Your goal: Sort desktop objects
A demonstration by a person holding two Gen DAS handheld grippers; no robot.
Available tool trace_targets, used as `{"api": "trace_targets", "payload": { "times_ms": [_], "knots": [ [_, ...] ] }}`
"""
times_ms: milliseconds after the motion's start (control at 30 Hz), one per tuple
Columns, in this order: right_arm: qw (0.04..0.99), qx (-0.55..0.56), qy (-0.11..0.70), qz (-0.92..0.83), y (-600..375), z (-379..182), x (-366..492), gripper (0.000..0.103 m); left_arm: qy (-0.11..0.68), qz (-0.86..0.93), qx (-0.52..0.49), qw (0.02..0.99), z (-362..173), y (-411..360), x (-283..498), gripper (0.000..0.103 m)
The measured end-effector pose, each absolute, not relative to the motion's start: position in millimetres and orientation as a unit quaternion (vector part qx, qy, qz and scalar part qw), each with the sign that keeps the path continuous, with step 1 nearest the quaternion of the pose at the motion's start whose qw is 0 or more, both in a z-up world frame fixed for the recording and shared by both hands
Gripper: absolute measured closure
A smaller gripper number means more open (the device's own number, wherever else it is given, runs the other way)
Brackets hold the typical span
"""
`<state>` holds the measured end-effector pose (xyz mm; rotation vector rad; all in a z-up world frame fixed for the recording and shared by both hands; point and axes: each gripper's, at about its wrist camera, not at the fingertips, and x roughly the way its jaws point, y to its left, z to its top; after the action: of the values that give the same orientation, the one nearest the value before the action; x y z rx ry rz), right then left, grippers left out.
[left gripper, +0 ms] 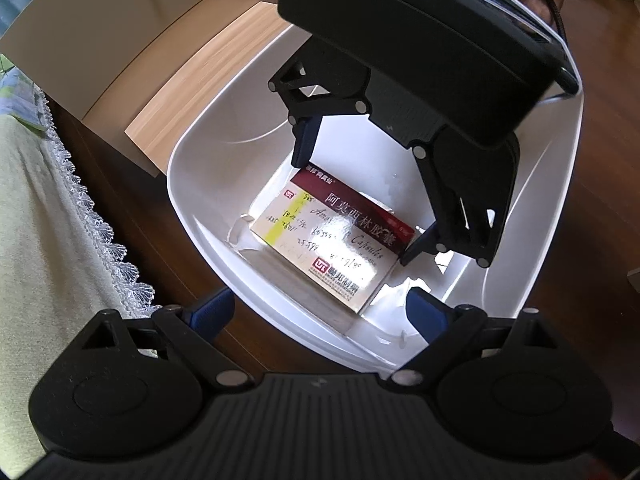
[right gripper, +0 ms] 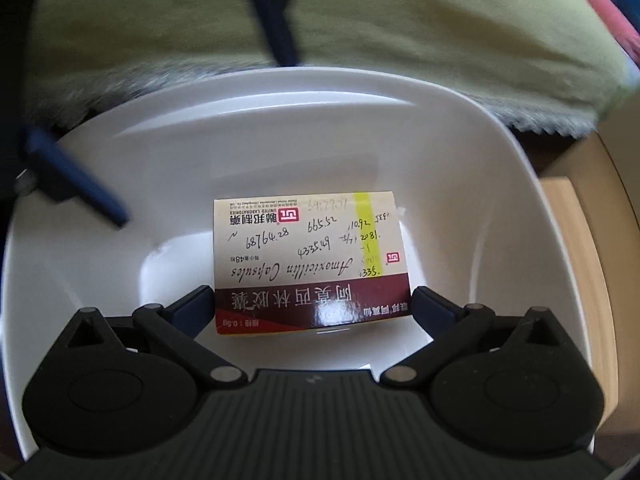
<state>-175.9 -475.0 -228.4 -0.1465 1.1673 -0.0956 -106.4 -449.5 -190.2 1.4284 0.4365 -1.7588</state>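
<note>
1. The right gripper (right gripper: 314, 306), black with dark blue finger pads, reaches down into the bin with its jaws spread about as wide as the box. In its own wrist view the two pads sit at either side of the box's dark red end. I cannot tell whether they press on it or just flank it.
2. The flat cardboard medicine box (right gripper: 310, 260), cream and dark red with a yellow stripe and handwritten numbers, lies face up on the bin floor, at the centre of the right wrist frame.
3. The left gripper (left gripper: 320, 314) hovers at the near rim of the bin with its jaws wide apart and nothing between them. From the left wrist view the box (left gripper: 332, 240) lies just beyond its fingertips, mid-frame.
4. The white plastic bin (left gripper: 208, 168) with rounded corners surrounds both, its walls glossy.
5. Outside it, a pale green cloth with a lace fringe (left gripper: 52, 216) fills the left of the left wrist frame, over a dark brown wooden tabletop (left gripper: 132, 216).
6. A light wooden board (left gripper: 208, 64) lies at upper left.
</note>
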Motion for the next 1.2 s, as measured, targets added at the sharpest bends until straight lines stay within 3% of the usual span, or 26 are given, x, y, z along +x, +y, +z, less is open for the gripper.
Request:
{"api": "trace_targets", "payload": {
  "times_ms": [733,1200],
  "knots": [
    [0.826,-0.161,0.535,-0.071,-464,-229,-178,0.001,0.172,-0.696,0.567,0.406,-189,-441,-112,0.009],
    [0.844,-0.101,0.505,-0.151,-462,-201,-202,0.001,0.167,-0.7,0.542,0.434,-169,-433,-106,0.009]
  ]
}}
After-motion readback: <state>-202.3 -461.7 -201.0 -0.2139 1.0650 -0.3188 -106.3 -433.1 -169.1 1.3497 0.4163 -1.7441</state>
